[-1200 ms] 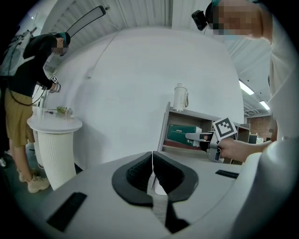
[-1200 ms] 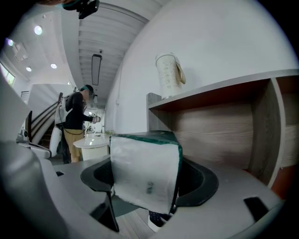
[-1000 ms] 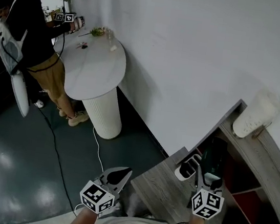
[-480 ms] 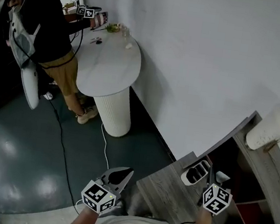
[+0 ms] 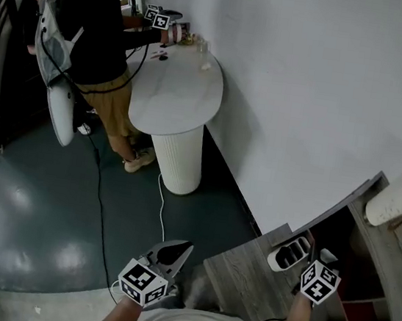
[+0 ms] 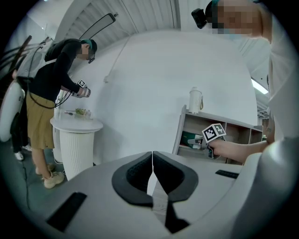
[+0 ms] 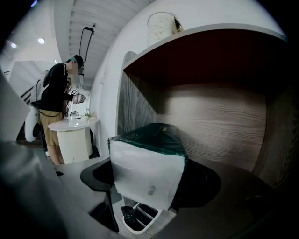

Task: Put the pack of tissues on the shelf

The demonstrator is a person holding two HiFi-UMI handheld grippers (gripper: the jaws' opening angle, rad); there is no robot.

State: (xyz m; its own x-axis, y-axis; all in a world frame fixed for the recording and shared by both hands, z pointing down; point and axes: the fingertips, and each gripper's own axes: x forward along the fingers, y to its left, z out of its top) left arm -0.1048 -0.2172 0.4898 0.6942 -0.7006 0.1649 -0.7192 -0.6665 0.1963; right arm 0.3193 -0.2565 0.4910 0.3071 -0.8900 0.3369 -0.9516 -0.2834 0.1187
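In the right gripper view, the pack of tissues (image 7: 148, 163), white with a dark green top, sits between the jaws of my right gripper (image 7: 149, 173), which is shut on it. The pack hangs inside the wooden shelf (image 7: 215, 116), above the shelf board and close to its back wall. From the head view only the right gripper (image 5: 314, 265) shows at the shelf's (image 5: 244, 277) opening, and the pack is hidden. The left gripper view catches the green pack (image 6: 189, 138) in the compartment. My left gripper (image 5: 166, 257) (image 6: 153, 155) hangs shut and empty over the floor, left of the shelf.
A white organizer tray (image 5: 289, 253) (image 7: 138, 217) with a remote lies on the shelf board under the pack. A white jar (image 5: 397, 201) (image 6: 195, 100) stands on the shelf top. A person (image 5: 100, 31) works at a round white table (image 5: 184, 98), and a cable runs across the floor.
The head camera has swung, so the scene sits further right. My right gripper has carried the pack deeper into the shelf, and the pack no longer shows in the head view. The left gripper stayed.
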